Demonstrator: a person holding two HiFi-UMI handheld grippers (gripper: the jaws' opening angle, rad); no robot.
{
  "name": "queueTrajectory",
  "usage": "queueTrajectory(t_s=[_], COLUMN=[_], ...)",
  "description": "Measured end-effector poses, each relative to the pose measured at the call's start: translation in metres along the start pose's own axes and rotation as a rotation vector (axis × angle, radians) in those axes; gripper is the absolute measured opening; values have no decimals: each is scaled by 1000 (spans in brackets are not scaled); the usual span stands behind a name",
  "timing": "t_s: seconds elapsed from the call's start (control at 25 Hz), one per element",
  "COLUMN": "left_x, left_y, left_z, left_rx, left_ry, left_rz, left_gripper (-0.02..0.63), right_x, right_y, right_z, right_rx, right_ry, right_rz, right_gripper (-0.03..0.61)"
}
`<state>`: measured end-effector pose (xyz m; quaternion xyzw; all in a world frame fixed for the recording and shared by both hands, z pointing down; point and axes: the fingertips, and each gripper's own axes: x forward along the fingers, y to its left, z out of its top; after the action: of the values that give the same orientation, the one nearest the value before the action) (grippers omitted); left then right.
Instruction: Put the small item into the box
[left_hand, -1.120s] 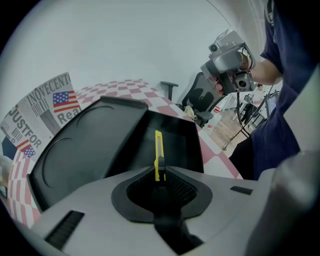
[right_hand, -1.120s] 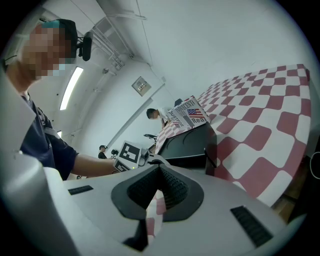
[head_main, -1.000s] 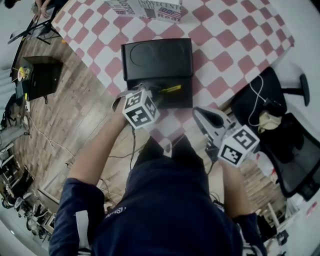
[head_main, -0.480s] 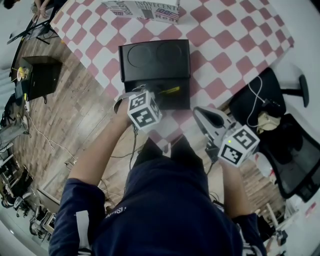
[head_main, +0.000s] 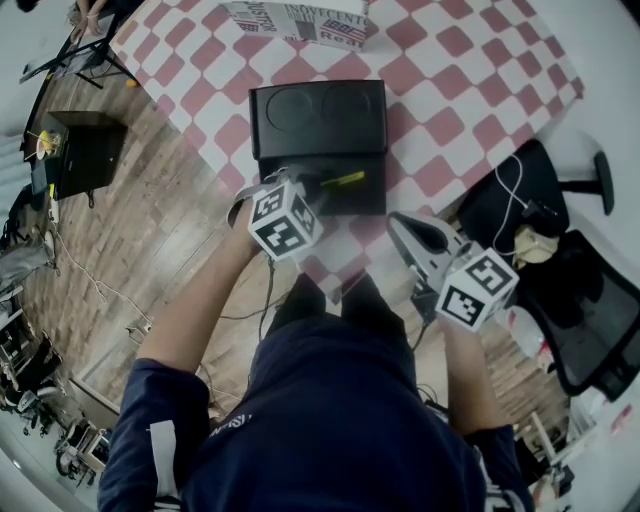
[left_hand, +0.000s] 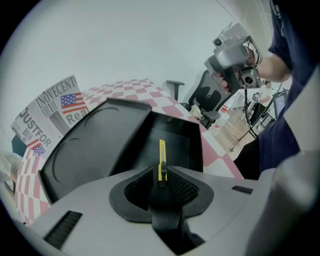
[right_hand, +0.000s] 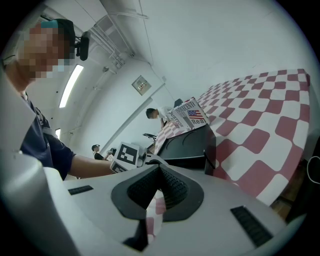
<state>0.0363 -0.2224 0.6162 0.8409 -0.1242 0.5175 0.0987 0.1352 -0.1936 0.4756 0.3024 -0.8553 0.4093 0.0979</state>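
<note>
At the front edge of the red-and-white checked table, the left claw clenches a slim yellow utility knife, seemingly just above the open black plastic box. Best lowered flat before releasing. The right claw is closed on nothing.

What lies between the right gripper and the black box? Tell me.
Only bare checked tablecloth lies between the right gripper and the black box, as the head view shows.

Left claw pinched — right claw closed
</note>
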Motion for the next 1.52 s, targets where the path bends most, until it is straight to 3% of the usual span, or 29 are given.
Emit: queueTrajectory(t_s=[0.4,0.88,1.52], left_x=[-102,-212,-284], left_y=[4,-19,-43], left_z=[25,3,-35], left_rx=[-56,-154,-233], left_ry=[-288,-546,-710], left_rz=[142,208,226], left_gripper=[71,41,31], right_x=[10,17,21], right_y=[54,133,208], right_z=[9,10,-3], right_rx=[-78,-189,-267], right_ry=[-22,-94,-163], right_rz=[-1,-48,-45], right_gripper=[15,15,15])
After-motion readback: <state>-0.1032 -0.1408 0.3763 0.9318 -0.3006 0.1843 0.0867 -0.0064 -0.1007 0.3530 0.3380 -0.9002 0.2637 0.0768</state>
